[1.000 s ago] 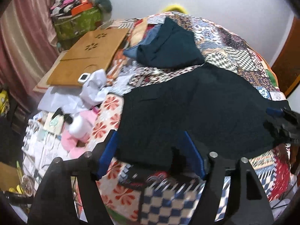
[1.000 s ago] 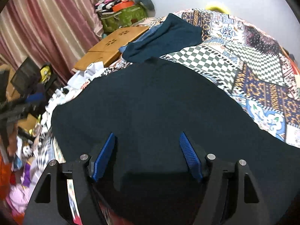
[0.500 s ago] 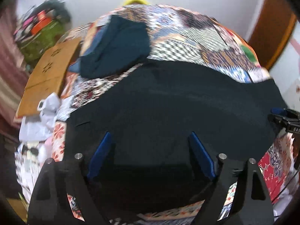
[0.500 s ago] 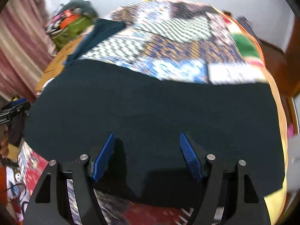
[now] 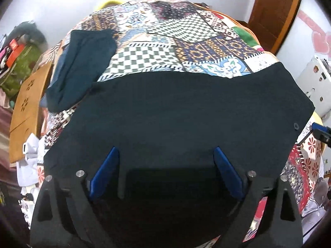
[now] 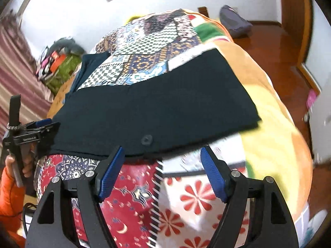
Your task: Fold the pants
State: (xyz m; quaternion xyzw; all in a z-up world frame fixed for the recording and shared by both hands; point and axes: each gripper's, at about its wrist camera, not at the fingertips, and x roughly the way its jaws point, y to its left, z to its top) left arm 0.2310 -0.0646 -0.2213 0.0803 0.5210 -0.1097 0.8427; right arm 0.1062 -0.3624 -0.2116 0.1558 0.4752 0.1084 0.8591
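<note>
Dark navy pants (image 5: 175, 111) lie spread flat across the patchwork bed cover, folded lengthwise, with a button (image 5: 296, 125) near their right end. My left gripper (image 5: 165, 155) is open just above the pants' near edge. In the right wrist view the pants (image 6: 149, 105) lie ahead, their button (image 6: 146, 139) at the near edge. My right gripper (image 6: 162, 157) is open and empty just short of that edge, over the cover. The left gripper (image 6: 41, 127) also shows at that view's left edge. The right gripper's tip (image 5: 320, 130) shows at the left wrist view's right edge.
A folded dark teal garment (image 5: 82, 66) lies at the bed's far left. A wooden lap board (image 5: 26, 111) and clutter sit left of the bed. A white appliance (image 5: 314, 82) stands right. The wooden floor (image 6: 289, 51) and door lie beyond the bed's right edge.
Both grippers have swung right along the pants. My right gripper has come off the cloth and now sits at the waist edge by the button. Both stay open.
</note>
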